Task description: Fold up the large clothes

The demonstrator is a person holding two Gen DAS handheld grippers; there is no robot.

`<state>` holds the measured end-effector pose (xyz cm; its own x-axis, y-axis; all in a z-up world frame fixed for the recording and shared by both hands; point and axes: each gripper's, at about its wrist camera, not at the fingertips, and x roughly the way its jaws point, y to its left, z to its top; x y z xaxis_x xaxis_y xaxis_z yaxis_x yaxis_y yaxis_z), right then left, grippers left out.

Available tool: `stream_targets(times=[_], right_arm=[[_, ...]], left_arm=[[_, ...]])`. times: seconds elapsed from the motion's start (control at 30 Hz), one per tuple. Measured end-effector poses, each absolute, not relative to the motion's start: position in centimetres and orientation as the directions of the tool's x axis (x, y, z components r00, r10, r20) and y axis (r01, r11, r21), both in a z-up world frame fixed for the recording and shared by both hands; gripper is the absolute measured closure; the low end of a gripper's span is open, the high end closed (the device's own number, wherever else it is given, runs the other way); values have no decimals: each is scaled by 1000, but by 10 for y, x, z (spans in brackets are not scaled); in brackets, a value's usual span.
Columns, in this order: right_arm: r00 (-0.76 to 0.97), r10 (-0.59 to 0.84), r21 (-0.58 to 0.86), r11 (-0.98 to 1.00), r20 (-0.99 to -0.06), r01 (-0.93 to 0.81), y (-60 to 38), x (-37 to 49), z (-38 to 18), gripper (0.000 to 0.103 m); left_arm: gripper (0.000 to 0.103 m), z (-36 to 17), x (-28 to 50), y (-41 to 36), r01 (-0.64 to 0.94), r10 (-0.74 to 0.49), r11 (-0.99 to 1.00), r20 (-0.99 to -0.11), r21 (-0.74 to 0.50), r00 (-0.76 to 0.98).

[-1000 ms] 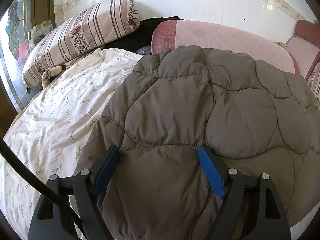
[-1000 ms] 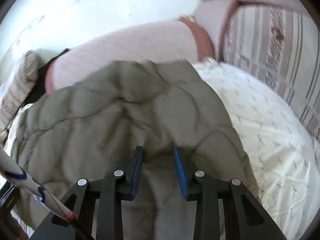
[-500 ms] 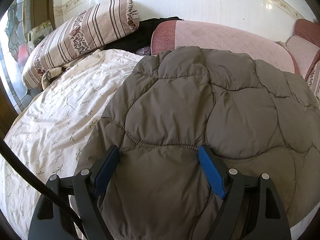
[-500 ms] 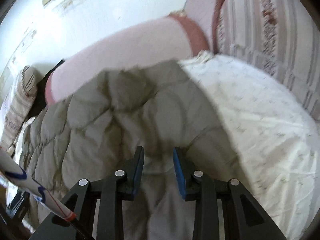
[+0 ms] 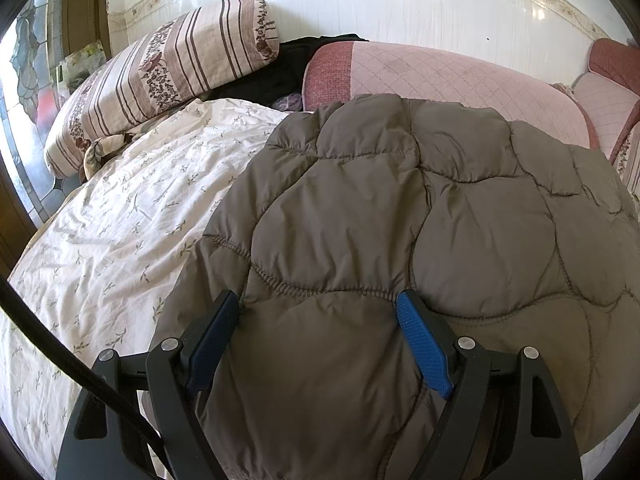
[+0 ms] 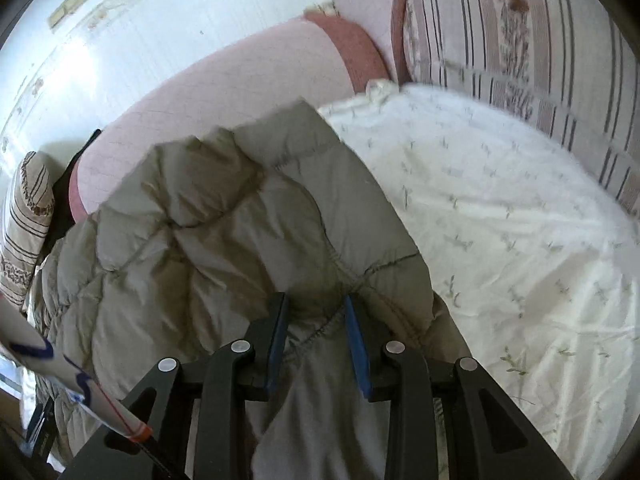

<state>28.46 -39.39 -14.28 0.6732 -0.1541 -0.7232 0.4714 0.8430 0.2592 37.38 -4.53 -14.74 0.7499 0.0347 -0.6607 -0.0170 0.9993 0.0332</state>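
A grey-brown quilted puffer jacket (image 5: 400, 216) lies spread on the bed. My left gripper (image 5: 320, 312) stands wide open with the jacket's near part bulging between its blue pads. In the right wrist view the jacket (image 6: 224, 248) has its right edge lifted and turned over toward the left. My right gripper (image 6: 316, 312) is shut on a bunch of the jacket's edge fabric, which hangs down between the fingers.
A white floral bedsheet (image 5: 112, 232) covers the bed, also in the right wrist view (image 6: 500, 240). A striped pillow (image 5: 160, 80) lies far left, a pink quilted headboard cushion (image 5: 440, 80) behind, and dark clothing (image 5: 280, 76) between them. Another striped cushion (image 6: 520, 40) is at right.
My right gripper has pulled the jacket's right edge up and leftward, baring more white sheet on the right. The left gripper and the jacket under it have stayed put.
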Motion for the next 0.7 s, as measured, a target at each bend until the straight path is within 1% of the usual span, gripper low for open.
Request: stream_targets(times=[0.07,0.13,0.23,0.3,0.37,0.43,0.5,0.7], right_arm=[[712,-187,220,872,-677,438,-375,280,-129,72],[742,-167,208,900,-649,384,-356,280,-120,72],[751,-87,206,935,-655,289,-327,286,-122,72],[745,-64,175,955,-664,238,-306,291,-125,72],[743,-72,134,968,-666,214,-292,294,-128,70],[733,-117,49,978,-670,201,-278,299,-132,69],[720,-149,-8,981,-678,196,-273,304,-138,69],[711,-231,-139,973,-664,186,-259,307,-145,69]], left_arm=[[22,-144,370,-45,-33,48,999,-640,35,767],[22,-139,363,-49,-43,76,997,-601,69,796],[22,-128,351,-53,-23,47,998,-539,51,841],[22,-125,347,-57,9,18,999,-521,48,854],[22,-127,347,-64,42,-5,997,-530,58,848],[22,-135,352,-71,68,-12,995,-565,78,825],[22,-142,357,-73,74,-12,994,-597,79,802],[22,-144,357,-72,78,-18,994,-606,73,795]])
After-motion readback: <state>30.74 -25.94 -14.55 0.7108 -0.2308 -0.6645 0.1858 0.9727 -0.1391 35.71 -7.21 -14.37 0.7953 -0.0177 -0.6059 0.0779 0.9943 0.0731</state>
